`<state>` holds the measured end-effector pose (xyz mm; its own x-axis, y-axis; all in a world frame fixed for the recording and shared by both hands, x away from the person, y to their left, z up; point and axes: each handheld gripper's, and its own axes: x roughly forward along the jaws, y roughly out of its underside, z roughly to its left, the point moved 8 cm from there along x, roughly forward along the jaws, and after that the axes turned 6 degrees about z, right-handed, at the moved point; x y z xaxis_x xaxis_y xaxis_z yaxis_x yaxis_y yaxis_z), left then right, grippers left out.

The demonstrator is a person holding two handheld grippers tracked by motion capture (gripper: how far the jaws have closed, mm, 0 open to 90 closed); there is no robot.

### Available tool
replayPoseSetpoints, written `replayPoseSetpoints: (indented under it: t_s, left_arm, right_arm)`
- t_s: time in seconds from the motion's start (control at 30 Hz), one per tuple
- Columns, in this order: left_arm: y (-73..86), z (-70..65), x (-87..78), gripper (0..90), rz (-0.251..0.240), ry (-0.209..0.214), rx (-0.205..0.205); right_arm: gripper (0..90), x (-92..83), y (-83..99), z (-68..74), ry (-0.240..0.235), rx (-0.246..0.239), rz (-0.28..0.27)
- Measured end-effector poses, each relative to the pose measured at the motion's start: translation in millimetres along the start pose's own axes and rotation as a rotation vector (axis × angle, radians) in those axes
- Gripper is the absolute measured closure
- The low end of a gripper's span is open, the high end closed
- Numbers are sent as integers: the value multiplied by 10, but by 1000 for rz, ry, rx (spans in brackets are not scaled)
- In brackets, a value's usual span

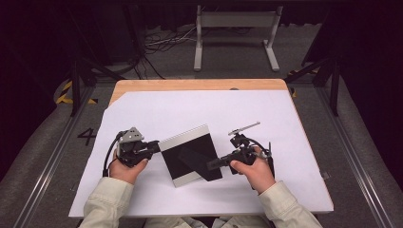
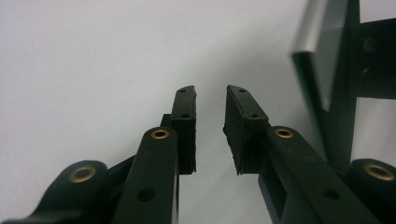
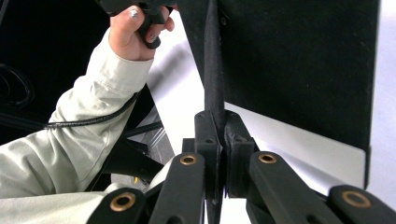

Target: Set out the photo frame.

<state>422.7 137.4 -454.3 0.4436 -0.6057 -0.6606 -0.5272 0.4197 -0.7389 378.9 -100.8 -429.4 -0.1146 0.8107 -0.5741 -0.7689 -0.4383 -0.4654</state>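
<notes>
A sheet of paper [image 1: 199,109] covers most of the bench [image 1: 142,86], whose far edge stays bare. A flat board [image 1: 187,152] lies on the sheet near the near middle. The left gripper [image 1: 154,147] sits just left of the board, the right gripper [image 1: 214,164] at its right near corner.

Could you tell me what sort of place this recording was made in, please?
Probably a lab or test bench set up for recording: a wooden table covered with white paper, metal rails around it, and loose cables on the carpeted floor behind.
</notes>
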Motion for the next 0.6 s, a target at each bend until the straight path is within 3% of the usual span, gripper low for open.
replayPoseSetpoints:
  t_s: [0.37,0.6]
  left_arm:
    - [0,10,-3,741,0,0,4]
    - [3,3,3,741,2,-1,-1]
  right_arm:
    - [875,-9,-21,102,14,-48,-27]
    - [875,-49,-49,123,49,-73,-60]
